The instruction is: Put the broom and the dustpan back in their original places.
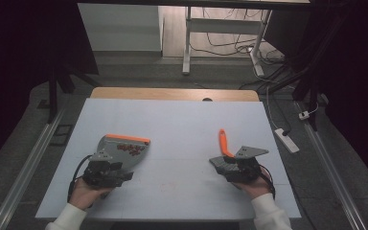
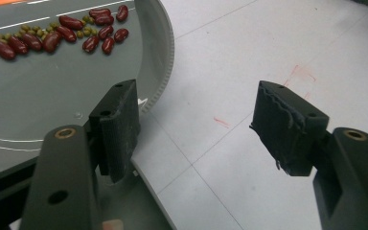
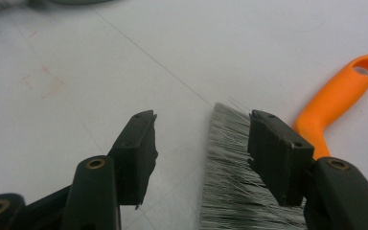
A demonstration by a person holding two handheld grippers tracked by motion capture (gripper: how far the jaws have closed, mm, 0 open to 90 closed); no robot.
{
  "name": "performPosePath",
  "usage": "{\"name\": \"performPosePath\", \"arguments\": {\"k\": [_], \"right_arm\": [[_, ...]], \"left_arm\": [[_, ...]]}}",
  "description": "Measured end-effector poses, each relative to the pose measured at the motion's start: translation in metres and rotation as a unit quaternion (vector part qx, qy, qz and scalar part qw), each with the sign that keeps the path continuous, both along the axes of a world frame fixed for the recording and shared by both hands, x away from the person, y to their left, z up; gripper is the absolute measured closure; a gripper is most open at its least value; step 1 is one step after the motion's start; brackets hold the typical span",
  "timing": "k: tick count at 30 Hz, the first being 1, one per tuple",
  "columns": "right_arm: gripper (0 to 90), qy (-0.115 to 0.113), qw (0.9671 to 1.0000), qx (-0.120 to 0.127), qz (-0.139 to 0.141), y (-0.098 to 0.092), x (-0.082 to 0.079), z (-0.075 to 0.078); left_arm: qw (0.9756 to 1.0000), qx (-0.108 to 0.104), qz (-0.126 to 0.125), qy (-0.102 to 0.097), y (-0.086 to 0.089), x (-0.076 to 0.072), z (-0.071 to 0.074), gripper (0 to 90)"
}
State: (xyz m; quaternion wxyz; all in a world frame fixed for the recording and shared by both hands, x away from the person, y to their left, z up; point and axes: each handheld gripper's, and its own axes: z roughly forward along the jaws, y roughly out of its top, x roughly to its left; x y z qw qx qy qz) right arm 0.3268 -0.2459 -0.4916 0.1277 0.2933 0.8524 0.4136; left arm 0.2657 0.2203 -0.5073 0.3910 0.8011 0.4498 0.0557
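Both grippers sit low over the white table (image 1: 182, 124), each in one of the person's hands. On the left, the left gripper (image 2: 196, 129) has its jaws parted with nothing pinched between them; one pad hangs over the rim of the grey dustpan (image 1: 120, 153), the other over bare table beside it. That dustpan lies flat near the left side of the table, its orange edge facing away from the person, and a little heap of dark red beans (image 2: 67, 33) mixed with small green ones rests on its floor, well ahead of the jaws. Over on the right, the right gripper (image 3: 201, 148) stands wide apart too, holding nothing; the grey bristles of the brush (image 3: 235, 191) lie on the table between its pads, closer to the right-hand one, though neither pad presses on them. The brush's orange handle (image 1: 224, 142) angles away from the person, lying flat on the table.
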Motion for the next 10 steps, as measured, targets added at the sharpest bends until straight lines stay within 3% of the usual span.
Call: {"name": "performPosePath", "arguments": {"k": [10], "right_arm": [[43.2,-0.005,1.0000,-0.002,0.000,-0.0011,-0.0004,0.0005]], "left_arm": [[1.0000,0.002,0.000,0.002,-0.0015,0.0000,-0.0011,33.9]]}}
